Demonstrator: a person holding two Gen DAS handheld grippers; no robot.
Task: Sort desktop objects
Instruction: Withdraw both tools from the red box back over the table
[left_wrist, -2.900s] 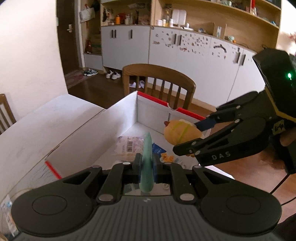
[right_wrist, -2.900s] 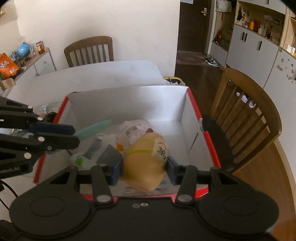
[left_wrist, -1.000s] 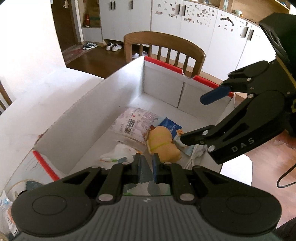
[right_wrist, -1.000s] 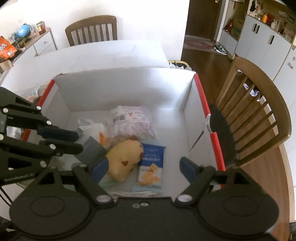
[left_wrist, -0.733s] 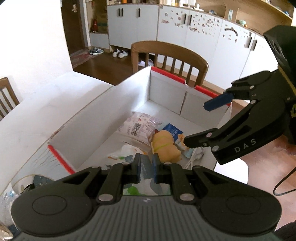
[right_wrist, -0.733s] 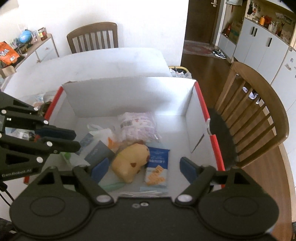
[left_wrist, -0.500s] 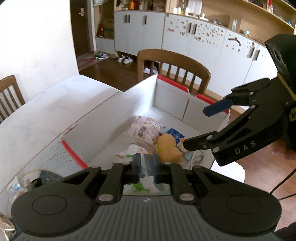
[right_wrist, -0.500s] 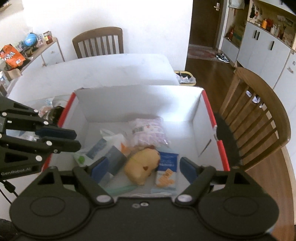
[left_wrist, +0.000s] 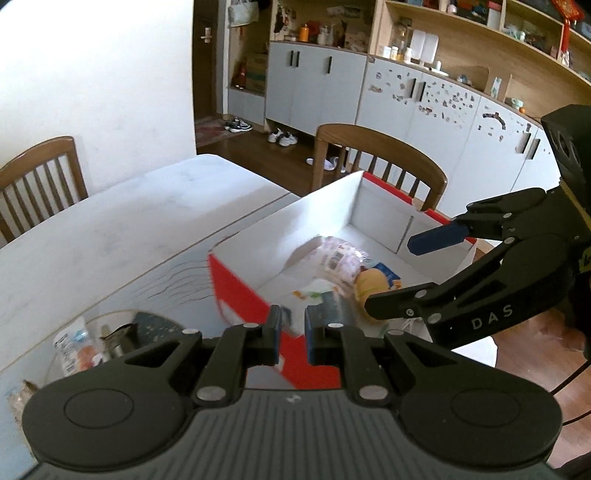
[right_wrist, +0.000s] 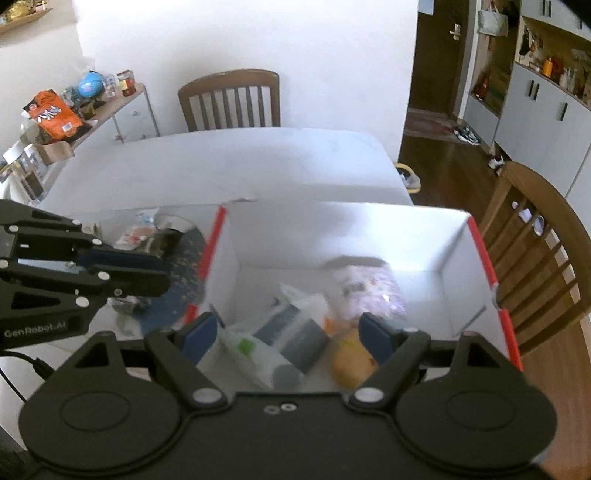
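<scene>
The left claw (left_wrist: 292, 334) hovers with its jaws nearly pressed together and nothing between them; the right claw (right_wrist: 284, 334) is spread wide and empty. Ahead of both, the white cardboard box with red edges (right_wrist: 456, 258) holds a yellow plush toy (right_wrist: 349, 360), soft and light. Left of the left claw, crinkly snack packets (left_wrist: 72, 349) wait in a clear round dish (left_wrist: 110, 317) on the white tabletop (left_wrist: 110, 236); these look slippery and are best pinched at a sealed edge.
</scene>
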